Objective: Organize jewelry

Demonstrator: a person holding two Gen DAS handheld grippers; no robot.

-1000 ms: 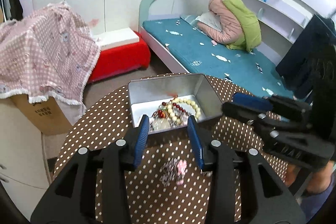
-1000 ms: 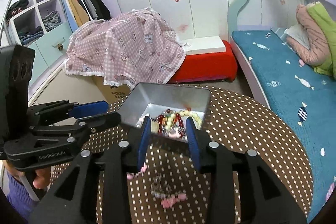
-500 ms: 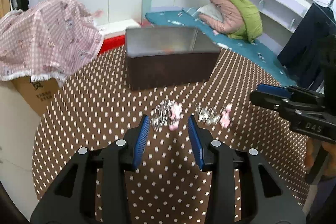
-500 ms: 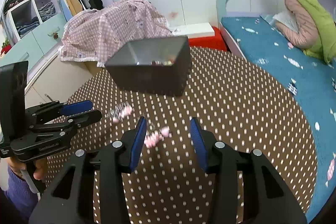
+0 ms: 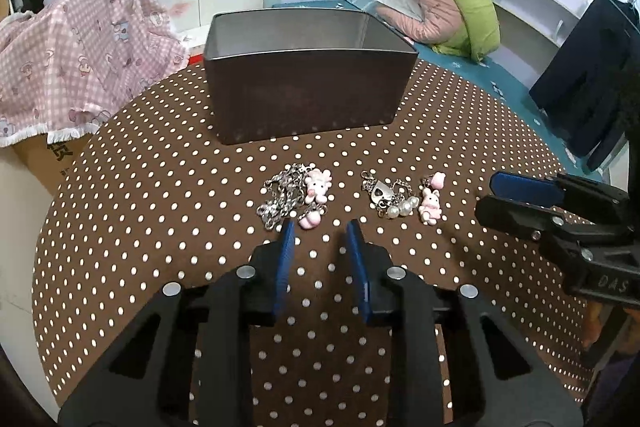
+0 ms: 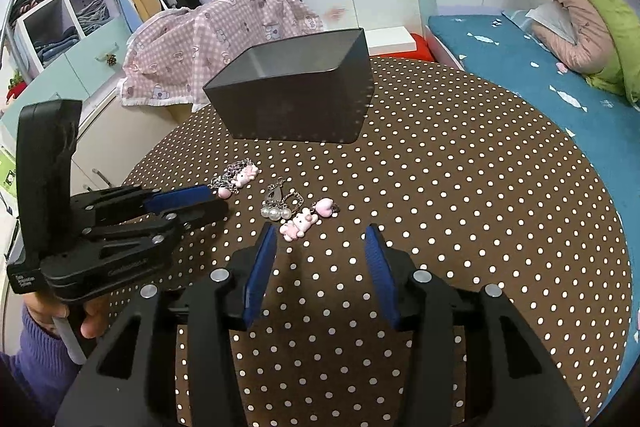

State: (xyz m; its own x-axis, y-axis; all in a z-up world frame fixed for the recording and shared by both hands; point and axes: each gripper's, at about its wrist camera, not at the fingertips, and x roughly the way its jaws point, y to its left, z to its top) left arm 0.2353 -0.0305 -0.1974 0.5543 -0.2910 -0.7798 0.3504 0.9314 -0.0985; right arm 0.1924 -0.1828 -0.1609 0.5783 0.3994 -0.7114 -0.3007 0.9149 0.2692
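Narrowing as I watch, the left gripper [image 5: 319,227] has its jaws closing, but nothing sits between the blue pads: the tips are just short of the left bracelet [image 5: 294,197], a heap of silver chain with pink charms. I read that line-up as deliberate, since the left pad is almost touching the near edge of the chain and one short push forward would bring the heap between the pads.

My right gripper [image 6: 322,233] is doing the opposite. Its jaws are opening, and they hold nothing. The right bracelet [image 6: 294,213], with its pearl beads, heart tag and pink cat charm, lies just ahead of the left pad, slightly off centre, so I judge I would need to shift a little that way before I close.

Both bracelets lie loose on the dotted tablecloth [image 5: 160,187], side by side and near each other without touching. That spacing suits one gripper per piece, and neither tool blocks the other. In the right wrist view the left gripper [image 6: 188,199] comes in low from the side, with its tips at the left bracelet [image 6: 238,177].

Behind the two pieces stands the metal tin [image 5: 308,95], open at the top and set near the far edge of the table. I take it for the place the jewelry belongs. From this low angle I cannot see what is in it.

Neither bracelet is lifted yet, so I judge both pickups are still to come.
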